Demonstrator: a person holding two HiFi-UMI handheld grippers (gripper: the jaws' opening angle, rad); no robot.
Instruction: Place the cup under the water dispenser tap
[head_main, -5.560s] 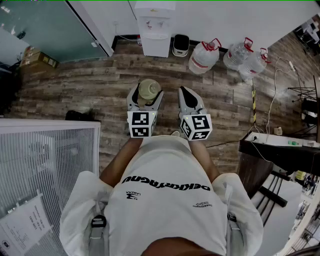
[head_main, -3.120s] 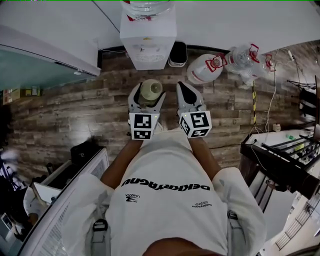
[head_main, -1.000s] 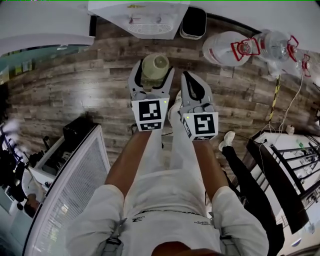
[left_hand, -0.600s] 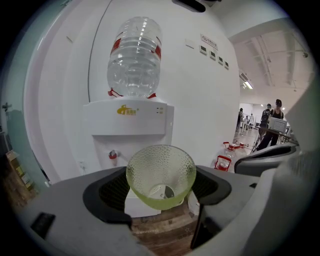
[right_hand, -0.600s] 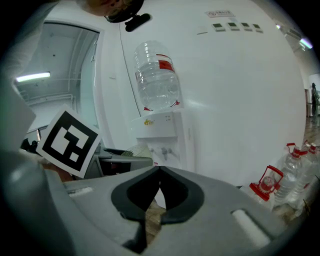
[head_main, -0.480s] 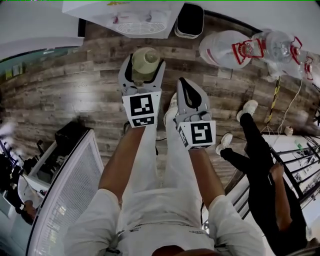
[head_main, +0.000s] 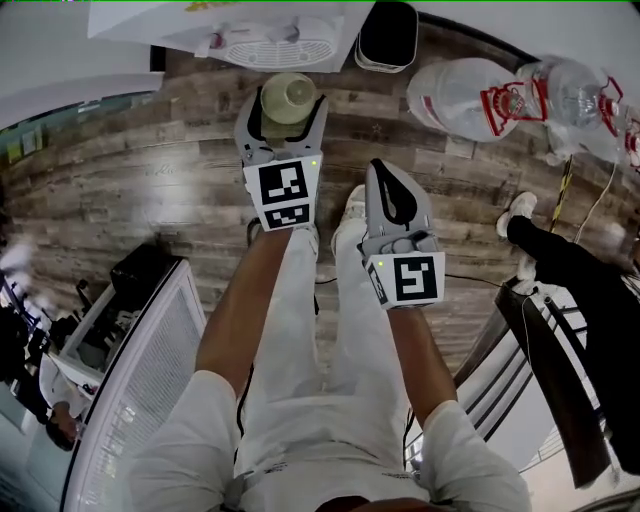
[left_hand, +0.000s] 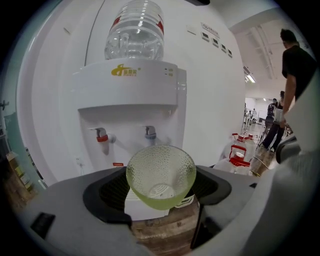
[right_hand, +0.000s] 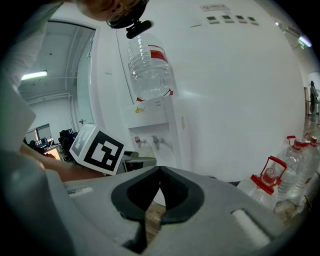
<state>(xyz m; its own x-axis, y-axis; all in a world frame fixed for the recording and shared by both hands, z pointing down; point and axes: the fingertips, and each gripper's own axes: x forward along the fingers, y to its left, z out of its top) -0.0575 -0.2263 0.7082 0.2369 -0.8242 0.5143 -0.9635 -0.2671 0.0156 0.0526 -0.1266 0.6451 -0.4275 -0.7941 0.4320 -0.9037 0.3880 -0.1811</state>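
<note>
A pale green dimpled glass cup (head_main: 288, 95) sits upright between the jaws of my left gripper (head_main: 285, 105), which is shut on its sides. The cup (left_hand: 161, 175) is held just in front of the white water dispenser (left_hand: 131, 82), lower than its red tap (left_hand: 102, 136) and blue tap (left_hand: 150, 132). From above, the cup is close to the dispenser's drip tray (head_main: 268, 50). My right gripper (head_main: 393, 198) hangs further back and to the right. Its jaws meet, with nothing between them (right_hand: 159, 172).
A black bin (head_main: 388, 35) stands right of the dispenser. Large water jugs (head_main: 470, 95) lie on the wooden floor beyond it, and one jug (right_hand: 272, 182) shows at the right gripper view's lower right. A person in dark clothes (head_main: 590, 300) stands at the right. A white slatted unit (head_main: 130, 400) is at the left.
My left gripper has carried the cup closer to the dispenser's front and lower. The right gripper has dropped back behind it. The person at the right has walked.
</note>
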